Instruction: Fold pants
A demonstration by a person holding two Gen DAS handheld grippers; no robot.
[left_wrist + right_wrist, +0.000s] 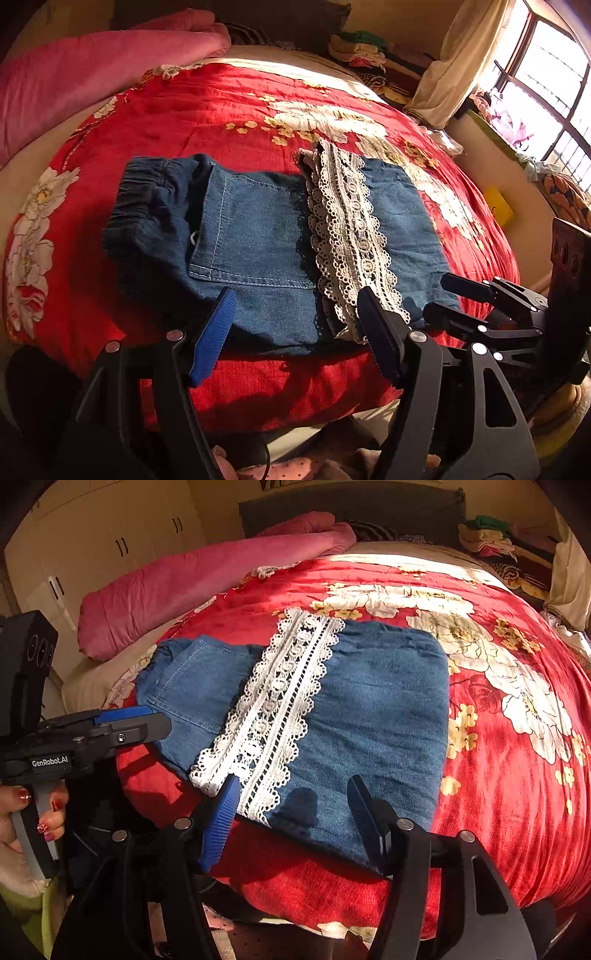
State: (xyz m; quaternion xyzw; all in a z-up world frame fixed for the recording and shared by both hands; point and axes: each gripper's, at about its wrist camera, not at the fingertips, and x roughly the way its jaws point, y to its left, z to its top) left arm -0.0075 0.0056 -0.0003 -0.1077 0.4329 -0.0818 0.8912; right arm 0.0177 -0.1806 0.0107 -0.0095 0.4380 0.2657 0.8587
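A bed under a red floral quilted cover (184, 110) fills the room. A rolled pink plush blanket (192, 579) lies along its far left side. Cream wardrobe doors with dark handles (110, 535) stand behind. Sunlight pours through a dark-framed barred window (546, 88) beside a cream curtain (461, 55).

Folded pants (258, 236) lie on the red bedspread (221, 110), left tongs (295, 310) agape.
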